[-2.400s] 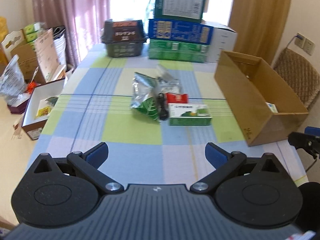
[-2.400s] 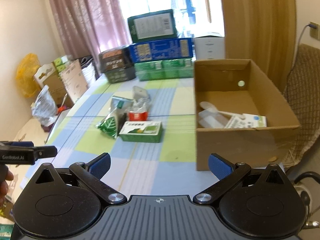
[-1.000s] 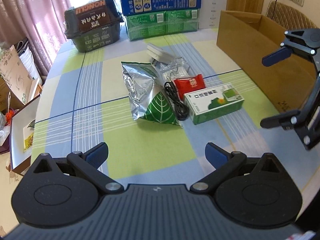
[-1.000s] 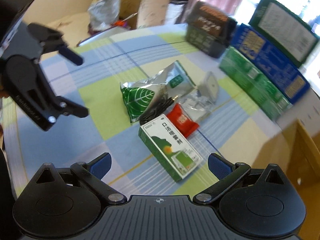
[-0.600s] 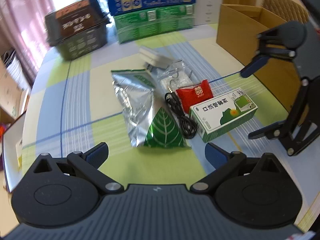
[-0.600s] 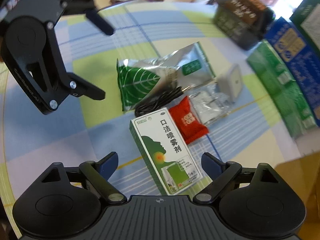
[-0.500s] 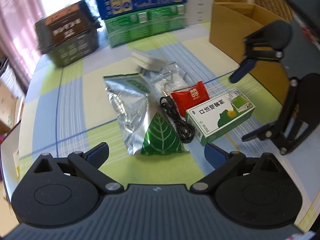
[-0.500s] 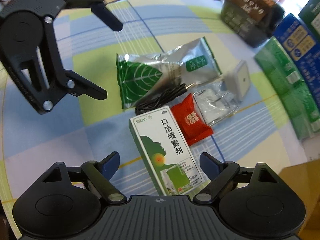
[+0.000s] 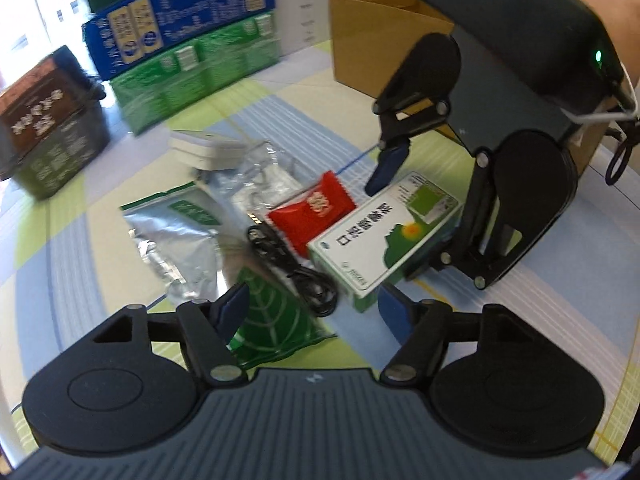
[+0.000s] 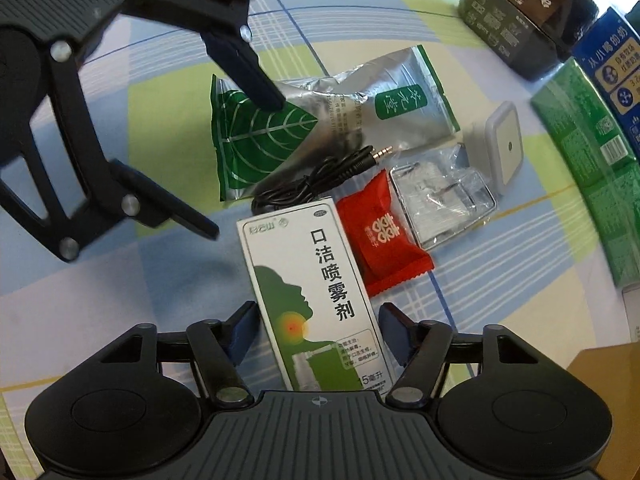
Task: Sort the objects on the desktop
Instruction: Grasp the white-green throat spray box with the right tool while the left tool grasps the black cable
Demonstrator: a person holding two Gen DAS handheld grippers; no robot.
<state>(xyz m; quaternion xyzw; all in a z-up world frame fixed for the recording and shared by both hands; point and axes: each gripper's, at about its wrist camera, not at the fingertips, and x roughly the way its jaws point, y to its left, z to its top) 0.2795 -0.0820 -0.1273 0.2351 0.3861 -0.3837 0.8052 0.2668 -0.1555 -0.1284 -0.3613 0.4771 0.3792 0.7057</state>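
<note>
Both tools lower now — jaws closing — right tool (image 10: 318, 330) astride spray box (image 10: 316, 296)

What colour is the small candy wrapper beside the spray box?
Red with white print; the candy wrapper shows best in the right wrist view.

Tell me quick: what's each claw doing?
Left gripper: closing around the leaf pouch, not gripping yet.
Right gripper: closing around the spray box, not gripping yet.

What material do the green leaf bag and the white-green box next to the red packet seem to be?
Leaf bag: likely foil or metallised plastic, shiny and crinkled with silver glare. Box: probably printed cardboard, flat faces and sharp folded edges, slight sheen.
</note>
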